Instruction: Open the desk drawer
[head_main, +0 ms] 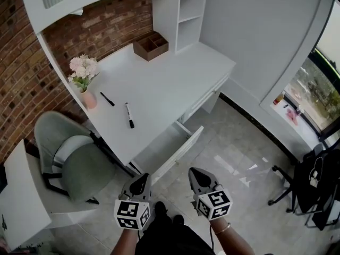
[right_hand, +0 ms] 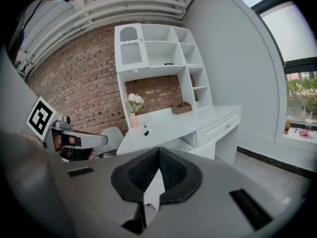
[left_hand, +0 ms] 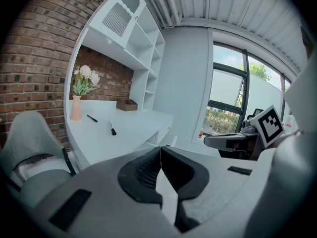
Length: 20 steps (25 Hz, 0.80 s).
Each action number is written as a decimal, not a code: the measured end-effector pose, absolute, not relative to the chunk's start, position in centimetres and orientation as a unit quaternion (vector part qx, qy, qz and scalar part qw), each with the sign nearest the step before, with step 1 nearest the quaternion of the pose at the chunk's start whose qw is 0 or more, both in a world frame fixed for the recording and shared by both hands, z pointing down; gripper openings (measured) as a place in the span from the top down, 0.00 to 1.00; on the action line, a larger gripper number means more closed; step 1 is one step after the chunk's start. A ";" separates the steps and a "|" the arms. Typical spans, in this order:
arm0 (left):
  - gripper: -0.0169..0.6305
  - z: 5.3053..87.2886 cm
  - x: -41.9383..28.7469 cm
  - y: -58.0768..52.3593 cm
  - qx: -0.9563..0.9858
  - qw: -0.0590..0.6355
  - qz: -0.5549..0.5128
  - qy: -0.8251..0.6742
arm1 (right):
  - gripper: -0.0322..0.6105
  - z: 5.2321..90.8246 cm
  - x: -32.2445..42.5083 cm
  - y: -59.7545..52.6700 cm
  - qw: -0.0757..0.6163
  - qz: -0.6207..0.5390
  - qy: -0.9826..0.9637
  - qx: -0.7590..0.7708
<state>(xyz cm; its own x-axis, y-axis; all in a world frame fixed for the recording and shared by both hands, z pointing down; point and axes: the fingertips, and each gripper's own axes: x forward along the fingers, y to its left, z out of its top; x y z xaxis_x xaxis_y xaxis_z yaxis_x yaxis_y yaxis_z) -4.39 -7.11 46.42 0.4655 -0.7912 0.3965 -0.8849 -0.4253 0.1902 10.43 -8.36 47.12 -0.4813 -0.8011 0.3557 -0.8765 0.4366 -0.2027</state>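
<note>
Standing open, the drawer [head_main: 166, 144] — its inside shows overhead only.

Two pens [head_main: 107, 99] [head_main: 129, 115], one flower vase [head_main: 88, 99], one wooden box [head_main: 151, 46], one chair [head_main: 71, 161], one open drawer [head_main: 182, 150].

The drawer [head_main: 169, 149] is white like the desk [head_main: 159, 84] that carries it, a shallow, long box set under the desk's near edge. It stands pulled well out toward me, just beyond where I stand, and sits level on its runners. Its pale inside bottom shows from above. Its front panel [head_main: 180, 154], a long flat white slab, is the part nearest to me and runs parallel to the desk's edge, well apart from it.
</note>
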 end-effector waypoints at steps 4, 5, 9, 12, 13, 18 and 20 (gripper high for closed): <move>0.96 45.0 -4.2 -6.4 0.835 0.177 0.117 -0.508 | 0.95 44.8 11.1 -7.6 0.081 0.170 -0.845 0.501; 0.96 44.6 -4.0 -6.2 0.836 0.173 0.114 -0.509 | 0.94 44.2 11.2 -7.4 0.075 0.166 -0.846 0.501; 0.96 42.5 -3.6 -5.7 0.837 0.156 0.099 -0.515 | 0.95 41.9 11.7 -6.7 0.059 0.146 -0.851 0.501; 0.96 41.1 -3.6 -5.4 0.836 0.146 0.090 -0.521 | 0.95 40.7 11.8 -6.2 0.050 0.136 -0.853 0.502; 0.96 40.8 -3.6 -5.3 0.836 0.143 0.088 -0.523 | 0.95 40.4 11.8 -6.0 0.046 0.133 -0.854 0.501; 0.96 39.5 -3.6 -4.3 0.836 0.128 0.084 -0.527 | 0.95 39.0 12.0 -4.9 0.034 0.120 -0.858 0.498; 0.96 39.1 -3.5 -3.9 0.835 0.124 0.081 -0.530 | 0.95 38.6 12.2 -4.4 0.031 0.117 -0.860 0.496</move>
